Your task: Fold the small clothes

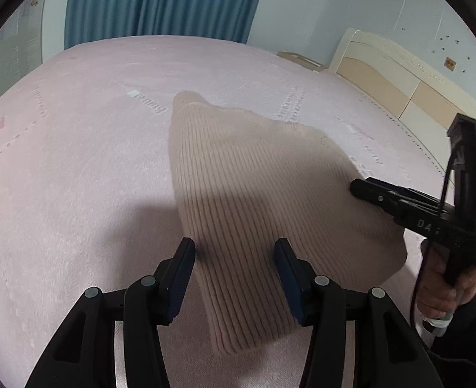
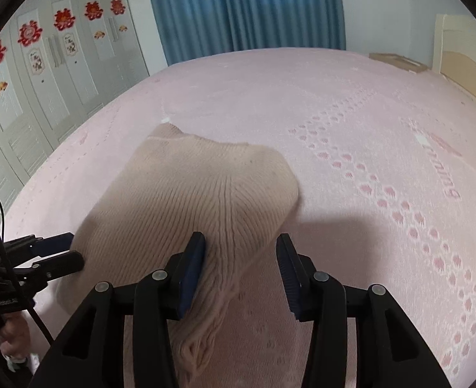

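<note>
A beige ribbed knit garment (image 1: 257, 194) lies on the pink bed, also in the right wrist view (image 2: 189, 200). My left gripper (image 1: 234, 252) is open, its jaws astride the garment's near-left corner. It shows from the side in the right wrist view (image 2: 66, 252), at the garment's left edge. My right gripper (image 2: 241, 245) is open, with the garment's near corner between its jaws. In the left wrist view the right gripper (image 1: 364, 187) reaches in from the right and rests at the garment's right edge.
The pink bedspread (image 1: 76, 161) fills most of both views. A cream headboard (image 1: 399, 77) stands at the right, blue curtains (image 2: 244, 9) at the back, and white wardrobe doors (image 2: 43, 74) with red decorations at the left.
</note>
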Tool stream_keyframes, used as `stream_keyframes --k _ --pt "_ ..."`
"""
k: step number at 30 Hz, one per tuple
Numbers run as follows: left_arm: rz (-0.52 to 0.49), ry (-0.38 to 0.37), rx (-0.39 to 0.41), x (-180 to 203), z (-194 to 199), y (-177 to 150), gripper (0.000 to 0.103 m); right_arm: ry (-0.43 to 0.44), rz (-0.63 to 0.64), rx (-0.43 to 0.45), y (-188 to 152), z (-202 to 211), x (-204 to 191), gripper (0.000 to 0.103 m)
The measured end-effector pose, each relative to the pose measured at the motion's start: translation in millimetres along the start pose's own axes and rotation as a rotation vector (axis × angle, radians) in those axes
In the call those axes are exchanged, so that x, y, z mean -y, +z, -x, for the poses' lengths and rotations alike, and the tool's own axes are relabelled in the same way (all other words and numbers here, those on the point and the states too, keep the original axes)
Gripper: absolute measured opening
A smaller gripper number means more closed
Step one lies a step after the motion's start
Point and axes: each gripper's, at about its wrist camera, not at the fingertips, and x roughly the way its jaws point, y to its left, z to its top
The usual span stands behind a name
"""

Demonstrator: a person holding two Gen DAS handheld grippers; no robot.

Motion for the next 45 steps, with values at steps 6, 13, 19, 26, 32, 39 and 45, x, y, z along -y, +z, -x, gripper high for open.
stream_keyframes --k 6,13,19,26,32,39,45 --pt "0.047 0.009 0.023 2.7 19.9 -13.7 0.049 0.05 -0.056 -0.027 -15.6 15.1 -10.7 0.042" --pt "0.054 0.044 0.054 -1.1 33.9 -22.6 0.049 0.048 -0.06 0.097 -23.0 38.6 -19.4 0.011" --pt "0.046 0.074 0.0 -6.6 22.0 -25.8 0.049 -0.009 -0.104 -0.073 -27.5 5.7 -8.9 0.02" --pt "0.058 0.087 0.008 -10.9 22.2 -23.1 0.051 -0.034 -0.089 0.014 -21.4 30.5 -6.2 0.036" --pt "0.08 0.09 0.001 -16.7 29.1 -31.0 0.051 -0.1 0.02 -0.027 -39.5 29.6 -22.2 0.037" --pt "0.124 0.105 -0.049 -26.0 41.2 -54.7 0.052 -0.155 -0.045 -0.048 -58.7 49.7 -15.8 0.045" --pt "0.114 0.162 -0.073 -20.8 66.3 -87.2 0.052 -0.169 -0.103 -0.071 -75.6 84.6 -14.3 0.052"
